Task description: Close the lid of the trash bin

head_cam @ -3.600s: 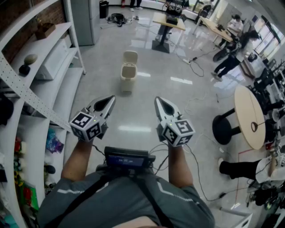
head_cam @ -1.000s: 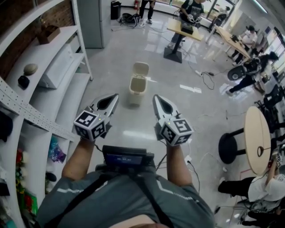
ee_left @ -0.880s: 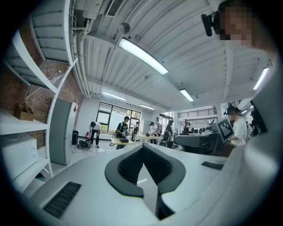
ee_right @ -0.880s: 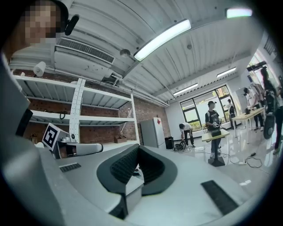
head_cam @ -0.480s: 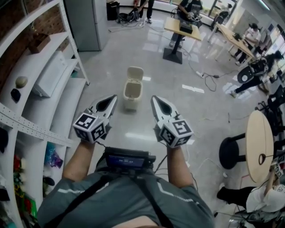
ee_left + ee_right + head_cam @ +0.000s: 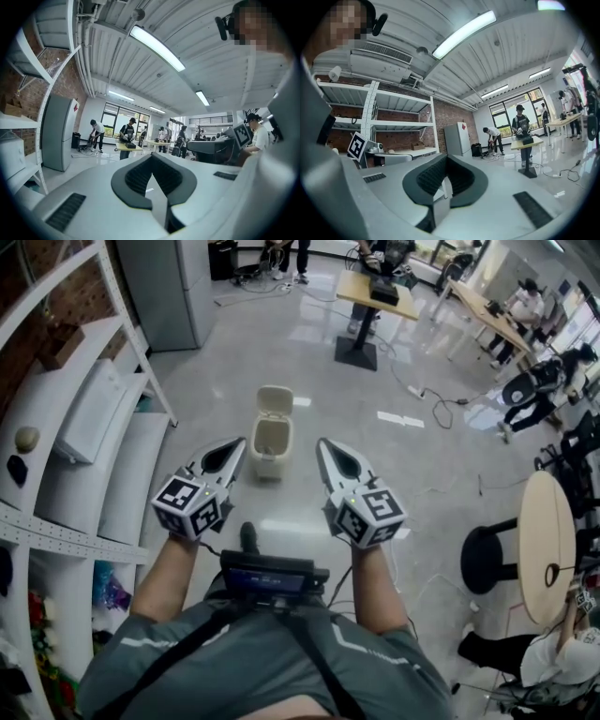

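Trash bin (image 6: 272, 444): stands upright on the glossy grey floor (image 6: 375, 465), ahead of the person and in line with the gap between the two grippers. Its long axis is vertical and its mouth faces up. The body is a cream, smooth, plastic-looking box with rounded corners that narrows slightly toward the base. The lid (image 6: 275, 399) is up, hinged at the far edge, with its pale, rounded-rectangle underside turned toward the person.

Left gripper (image 6: 234, 452): held above the floor, left of the bin and nearer the person, not touching it. In the left gripper view the left gripper (image 6: 152, 156) has its ribbed dark pads (image 6: 140, 174) drawn together at the tips, with nothing between them.

Right gripper (image 6: 324, 448): held at a matching height on the bin's right, also clear of it. In the right gripper view the right gripper (image 6: 446, 157) likewise has its tips pressed together and holds nothing. Both gripper bodies are pale grey with hard shells, and each carries a marker cube.

Surroundings: white metal shelving (image 6: 84, 427) runs along the left against a brick wall. A grey cabinet (image 6: 164, 287) stands beyond it. A wooden tabletop (image 6: 370, 292) on a dark pedestal sits further back. A round pale table (image 6: 544, 521) and a black stool (image 6: 483, 554) stand at the right.
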